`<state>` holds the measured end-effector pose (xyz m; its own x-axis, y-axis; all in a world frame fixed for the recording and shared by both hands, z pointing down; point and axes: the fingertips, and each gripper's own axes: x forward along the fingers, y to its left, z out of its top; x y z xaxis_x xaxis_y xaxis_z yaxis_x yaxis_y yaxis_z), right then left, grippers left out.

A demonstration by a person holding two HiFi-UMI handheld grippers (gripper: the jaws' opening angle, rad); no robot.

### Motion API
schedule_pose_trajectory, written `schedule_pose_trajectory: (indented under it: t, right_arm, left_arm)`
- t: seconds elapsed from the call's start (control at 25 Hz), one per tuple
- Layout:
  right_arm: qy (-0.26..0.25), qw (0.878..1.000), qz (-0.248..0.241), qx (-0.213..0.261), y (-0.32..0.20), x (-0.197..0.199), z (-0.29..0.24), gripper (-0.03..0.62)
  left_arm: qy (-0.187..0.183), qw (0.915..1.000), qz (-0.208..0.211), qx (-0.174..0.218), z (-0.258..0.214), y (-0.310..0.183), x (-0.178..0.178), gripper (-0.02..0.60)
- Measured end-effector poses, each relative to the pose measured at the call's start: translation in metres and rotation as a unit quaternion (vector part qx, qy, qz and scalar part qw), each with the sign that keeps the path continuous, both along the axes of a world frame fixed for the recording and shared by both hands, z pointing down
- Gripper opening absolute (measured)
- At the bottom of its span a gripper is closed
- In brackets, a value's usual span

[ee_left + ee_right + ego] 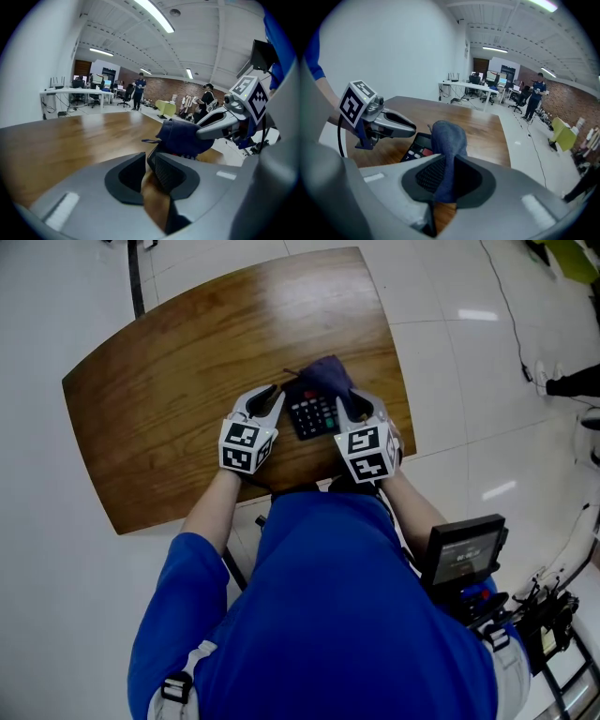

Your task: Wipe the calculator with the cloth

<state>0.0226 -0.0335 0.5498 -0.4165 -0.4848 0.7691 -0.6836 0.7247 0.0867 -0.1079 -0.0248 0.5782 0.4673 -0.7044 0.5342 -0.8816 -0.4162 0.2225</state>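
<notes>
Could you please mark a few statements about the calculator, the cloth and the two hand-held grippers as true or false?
1. The right hand-held gripper is shut on the cloth. True.
2. The calculator lies on the floor. False: it lies on the wooden table.
3. The cloth is red. False: it is dark blue.
4. In the head view, the calculator lies between the left hand-held gripper and the right one. True.
5. The left hand-held gripper also clamps the cloth. False: no cloth is between its jaws, and the table shows through the gap.
</notes>
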Motion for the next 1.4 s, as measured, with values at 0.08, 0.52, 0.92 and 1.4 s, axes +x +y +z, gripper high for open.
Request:
schedule_pose_trajectory:
  t: [0.08,0.52,0.92,1.4]
  right_arm:
    - [-0.001,1.000,0.002,-0.001,0.001,0.001,0.002,0.061]
    - [0.029,0.998,-0.035,-0.045,0.012,-0.001,0.023,0.091]
    - [0.088,0.993,-0.055,-0.050,0.005,-0.003,0.035,0.133]
    - [0.107,0.992,-0.053,-0.049,0.007,-0.007,0.032,0.069]
  left_arm:
    - [0.013,0.9996,0.024,-0.008,0.003,-0.003,0.008,0.087]
    - [0.024,0.9974,0.063,-0.027,0.005,-0.006,0.022,0.097]
    - [0.040,0.9964,0.065,-0.038,0.002,-0.008,0.025,0.097]
    - [0.103,0.9913,0.059,-0.057,-0.001,-0.010,0.030,0.061]
